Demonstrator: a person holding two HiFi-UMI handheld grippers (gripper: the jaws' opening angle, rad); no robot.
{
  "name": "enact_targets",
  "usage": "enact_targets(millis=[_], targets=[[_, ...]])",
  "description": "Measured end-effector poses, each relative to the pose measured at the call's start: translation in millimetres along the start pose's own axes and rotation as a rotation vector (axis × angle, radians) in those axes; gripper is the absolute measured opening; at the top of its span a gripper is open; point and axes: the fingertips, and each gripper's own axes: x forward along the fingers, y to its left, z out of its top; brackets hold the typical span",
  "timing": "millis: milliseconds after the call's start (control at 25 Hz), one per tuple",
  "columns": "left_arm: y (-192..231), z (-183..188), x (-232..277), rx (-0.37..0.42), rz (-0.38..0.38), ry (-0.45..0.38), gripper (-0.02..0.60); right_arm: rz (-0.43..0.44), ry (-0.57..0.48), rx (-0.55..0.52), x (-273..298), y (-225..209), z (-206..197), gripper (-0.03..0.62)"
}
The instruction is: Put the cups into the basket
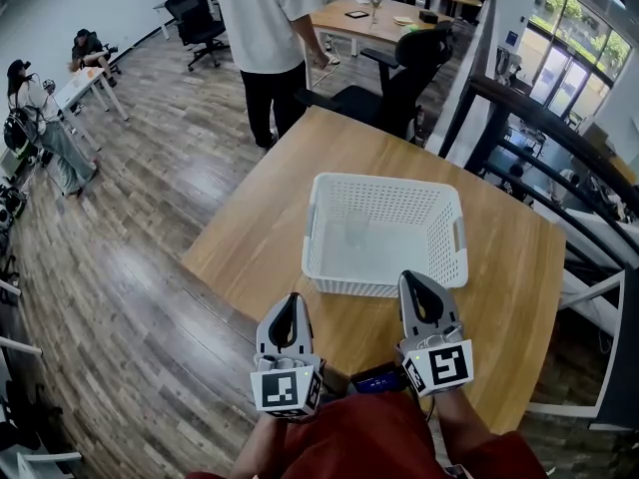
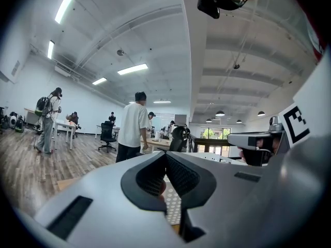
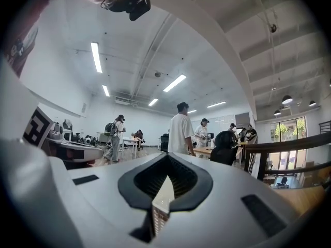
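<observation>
Item 1, table (image 1: 260, 228): wooden top, beneath and ahead of both my grippers. I see no cups standing on it anywhere within reach of either one.

Item 2, basket (image 1: 384, 181): white, perforated, open side up, straight ahead of my grippers and just beyond their tips. A faint pale patch shows on its floor. I cannot tell whether that is a clear cup or only shading.

Item 3, left gripper (image 1: 293, 300): held low, close to my body, near edge of the basket ahead and to its right. Its jaws are closed tip to tip with nothing between them, and only basket mesh shows through the gap below the tips.

Item 4, right gripper (image 1: 411, 277): alongside the left one, nearly at the basket's near wall. Its jaws are fully closed and empty.

Item 5, cups: none plainly seen. They are either already ahead of me in the basket or out of view.

Handling note: I judge no carry is under way. To do the next reach well, I should find a cup first and open the jaws before I close in. I should come down over the rim without knocking the near wall.
</observation>
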Motion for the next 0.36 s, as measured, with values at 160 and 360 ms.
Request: enact_targets(millis=[160,360], targets=[[0.5,-0.1,1.1,-0.001,0.005,0.006,0.006,0.005,0.003,-0.011,1.1,-1.6,0.0,0.011],[1.1,0.7,2.0,-0.009,0.011,0.009,0.006,-0.006,0.006,0.030,2.5,-3.0,-1.1,0.011]])
